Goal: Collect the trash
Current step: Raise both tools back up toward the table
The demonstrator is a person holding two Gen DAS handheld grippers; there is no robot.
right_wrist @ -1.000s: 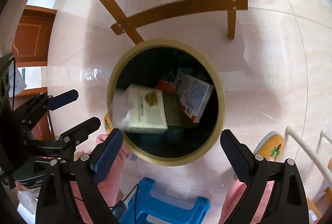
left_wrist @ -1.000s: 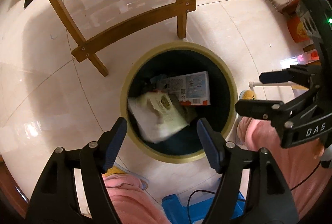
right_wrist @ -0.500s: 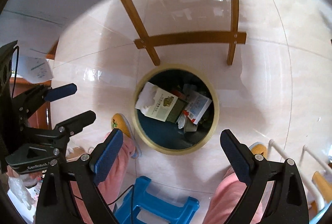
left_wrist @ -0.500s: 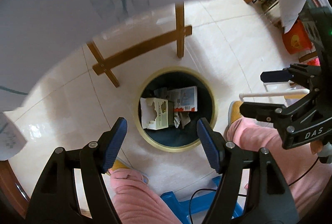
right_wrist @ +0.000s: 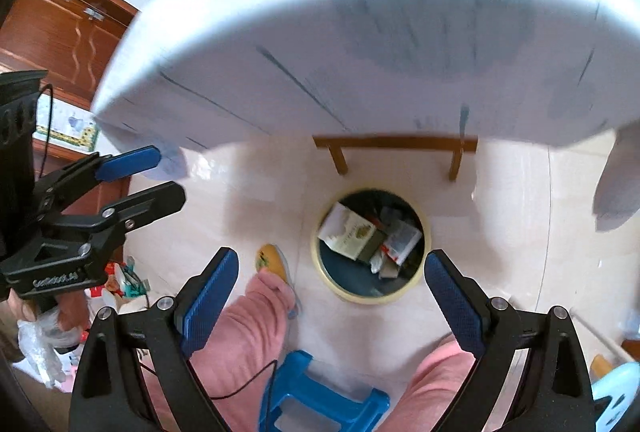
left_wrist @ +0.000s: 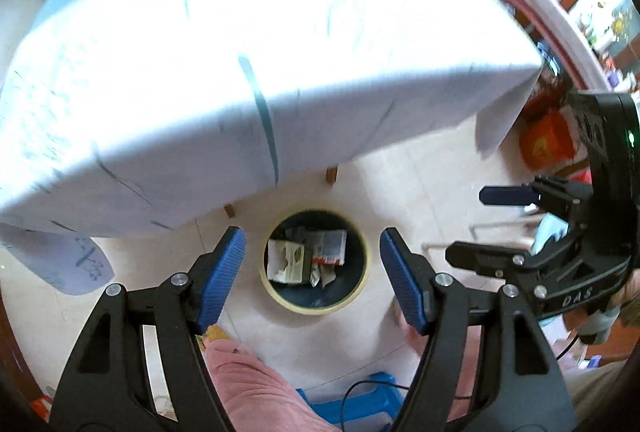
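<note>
A round dark bin with a cream rim [left_wrist: 316,308] [right_wrist: 372,298] stands on the pale tiled floor far below both grippers. Inside it lie a cream carton [left_wrist: 286,260] [right_wrist: 350,232], a red, white and blue packet [left_wrist: 330,246] [right_wrist: 400,242] and crumpled scraps. My left gripper [left_wrist: 310,232] is open with nothing between its blue pads; it also shows at the left of the right wrist view as the left gripper [right_wrist: 170,172]. My right gripper [right_wrist: 331,253] is open and empty too, and appears as the right gripper [left_wrist: 484,224] beside the left one.
A table under a white cloth [left_wrist: 280,52] [right_wrist: 360,32] fills the upper half, its wooden crossbar [right_wrist: 396,142] just beyond the bin. A person's legs in pink trousers [left_wrist: 256,384] [right_wrist: 256,320] and a blue stool [left_wrist: 352,404] [right_wrist: 320,404] are below. A wooden cabinet [right_wrist: 60,32] stands left.
Both grippers have risen high above the bin, which now looks much smaller. The cream carton has settled inside it. The clothed table top has come into view.
</note>
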